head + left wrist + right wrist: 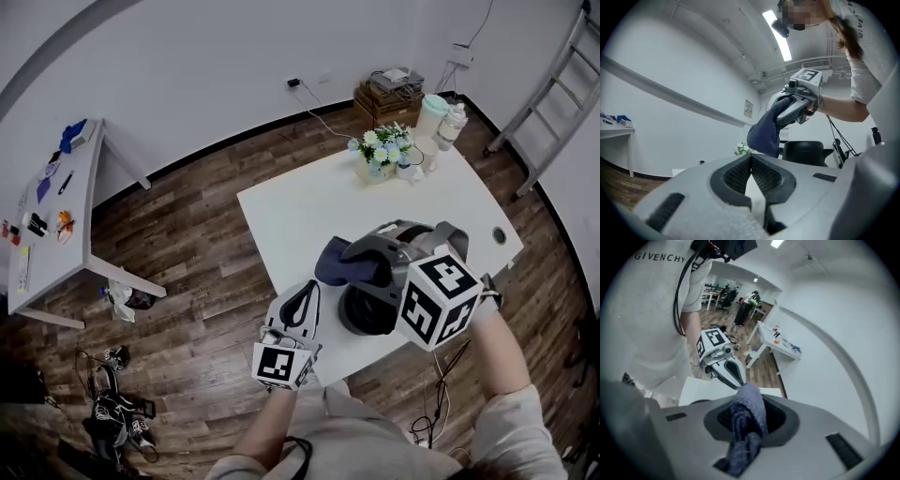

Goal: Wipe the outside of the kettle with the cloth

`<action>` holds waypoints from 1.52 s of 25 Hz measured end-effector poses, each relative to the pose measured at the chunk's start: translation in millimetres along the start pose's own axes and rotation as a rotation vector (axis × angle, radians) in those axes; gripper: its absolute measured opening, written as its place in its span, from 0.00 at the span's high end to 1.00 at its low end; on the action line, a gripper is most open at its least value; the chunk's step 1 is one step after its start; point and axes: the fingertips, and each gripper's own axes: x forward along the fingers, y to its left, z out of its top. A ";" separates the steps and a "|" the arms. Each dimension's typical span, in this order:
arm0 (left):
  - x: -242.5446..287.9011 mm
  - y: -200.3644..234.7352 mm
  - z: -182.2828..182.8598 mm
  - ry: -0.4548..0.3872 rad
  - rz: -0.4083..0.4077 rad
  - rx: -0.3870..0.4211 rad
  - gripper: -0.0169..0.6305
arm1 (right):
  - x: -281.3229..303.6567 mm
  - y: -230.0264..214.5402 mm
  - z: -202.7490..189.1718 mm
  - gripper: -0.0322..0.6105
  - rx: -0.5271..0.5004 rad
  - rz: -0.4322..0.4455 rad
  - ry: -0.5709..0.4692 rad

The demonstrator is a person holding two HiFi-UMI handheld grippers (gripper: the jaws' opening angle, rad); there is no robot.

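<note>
— Where's the kettle (360,315)? I can barely pick it out.

— Near edge of the white desk (300,206), the six o'clock side, right in front of the person. It's the dark round body under the right gripper (362,264). From above, that gripper and its marker cube cover most of it.

— And the cloth (334,262)?

— Dark blue and bunched, pinched between the right fingers and hanging off their tips at about the kettle's ten o'clock. I can't tell whether it touches the kettle.

— The other hand?

— The left gripper (306,294) is at the kettle's nine o'clock, by the desk edge. Its fingers are pressed together at the tips with nothing between them, and it's apart from the kettle.

— So nothing's steadying it.

— Not that I can see. I'd guess the shell is smooth and hard, so a firm wipe could slide or turn it, more so if it's empty and light. The cloth is soft and floppy, and it's gripped at one bunched end. Only the loose part will wipe, so it wants pressing flat against the wall.

— Where would you hold the kettle?

— By the handle or rim, if the left fingers spread for it. The round wall looks too wide and slick to pinch. I can't make out the handle, though.

— Anything to knock over?

— The flowers (380,150) and bottles (451,127) are at twelve o'clock, well apart.
</note>
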 end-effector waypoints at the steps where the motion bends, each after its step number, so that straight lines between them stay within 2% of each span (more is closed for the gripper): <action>1: -1.4 -4.1 3.6 -0.003 -0.006 0.002 0.96 | -12.2 -0.7 3.0 0.84 0.045 -0.085 -0.008; 4: -8.8 -14.3 8.9 -0.003 -0.008 0.013 0.96 | -25.4 16.3 7.2 0.84 0.176 -0.296 0.026; 7: -14.9 -20.6 4.8 0.010 0.004 0.016 0.96 | -14.3 43.3 5.9 0.84 0.239 -0.414 0.116; 9: -14.9 -24.1 2.9 0.014 0.007 0.018 0.96 | -8.1 51.3 5.7 0.84 0.246 -0.467 0.175; 11: -15.4 -28.8 2.8 0.015 0.004 0.024 0.96 | -3.9 61.9 9.2 0.84 0.224 -0.467 0.213; 16: -31.2 -41.6 2.3 0.022 -0.023 0.075 0.96 | -5.0 101.9 12.7 0.84 0.218 -0.380 0.170; 21: -46.7 -48.0 -9.0 0.044 -0.037 0.074 0.96 | -14.9 129.7 6.7 0.84 0.175 -0.334 0.158; 24: -50.6 -50.8 -12.0 0.059 -0.048 0.086 0.96 | -30.0 138.8 1.1 0.84 0.198 -0.328 0.141; 27: -51.2 -51.5 -9.9 0.055 -0.056 0.088 0.96 | -51.2 141.2 -1.8 0.84 0.266 -0.333 0.095; 30: -48.0 -52.1 -5.0 0.041 -0.064 0.083 0.96 | -87.7 126.0 -2.8 0.84 0.383 -0.405 0.012; 32: -44.6 -53.8 -0.8 0.030 -0.070 0.083 0.96 | -115.3 109.2 -12.6 0.84 0.432 -0.484 0.007; 35: -34.7 -55.5 3.2 0.014 -0.078 0.084 0.96 | -143.4 85.7 -47.7 0.84 0.446 -0.619 0.119; 38: -20.8 -50.1 4.2 0.007 -0.060 0.081 0.96 | -143.3 67.1 -90.5 0.84 0.511 -0.736 0.206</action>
